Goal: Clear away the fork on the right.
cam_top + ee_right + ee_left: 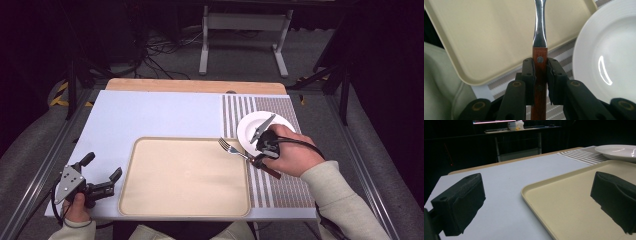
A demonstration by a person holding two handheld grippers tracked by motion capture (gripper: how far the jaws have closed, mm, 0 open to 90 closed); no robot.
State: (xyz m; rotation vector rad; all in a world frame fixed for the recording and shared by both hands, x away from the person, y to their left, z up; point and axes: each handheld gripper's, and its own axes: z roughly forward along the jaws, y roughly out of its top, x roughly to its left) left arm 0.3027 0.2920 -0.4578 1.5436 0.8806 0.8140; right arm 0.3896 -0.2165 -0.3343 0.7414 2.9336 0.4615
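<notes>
Right gripper [262,150] was clamped on the fork [235,150], pads squeezing the wooden handle [539,75] near the rivet, as the right gripper view showed. Fork was held over the right edge of the beige tray [150,210], tines pointing left over the tray, handle end sticking out back toward the striped placemat [285,195]. Whether the tines touched the tray I couldn't tell. White plate [245,131] sat on the placemat just behind the gripper.

Left gripper [102,176] rested low at the bench's [150,115] left front corner, jaws spread wide with nothing between them, beside the tray's left rim.

Handling guess: fork looked light and rigid, metal shaft slick and shiny, wood handle flatter and grippier, so the handle was the right place to hold. The grip sat toward the handle's front end, so the fork probably wouldn't swing much. Main risk seemed to be it pivoting between the pads if bumped on the tray rim. Plate looked ceramic, breakable.
</notes>
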